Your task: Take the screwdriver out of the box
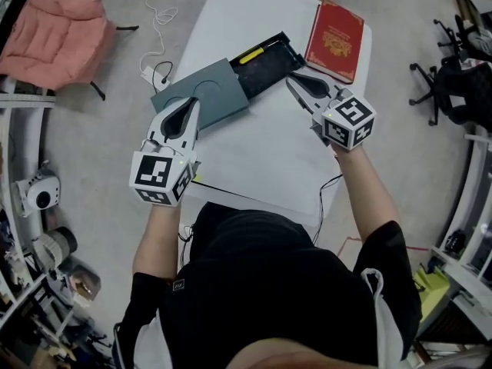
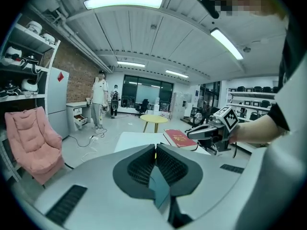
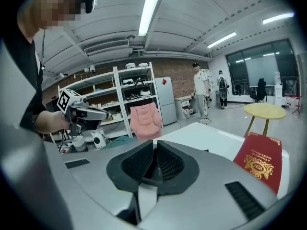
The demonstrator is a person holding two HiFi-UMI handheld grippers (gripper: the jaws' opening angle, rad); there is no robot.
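A black box lies open on the white table, its grey-green lid folded out to the left. Inside it lies a yellow-handled screwdriver. My left gripper hovers over the lid, its jaws together with nothing held; a sliver of the lid shows behind the pads. My right gripper is at the box's right end, shut and empty. Each gripper shows in the other's view: the right one and the left one.
A red book lies on the table right of the box. On the floor are a pink chair and a white cable to the left, and a black office chair to the right. Shelves stand beyond.
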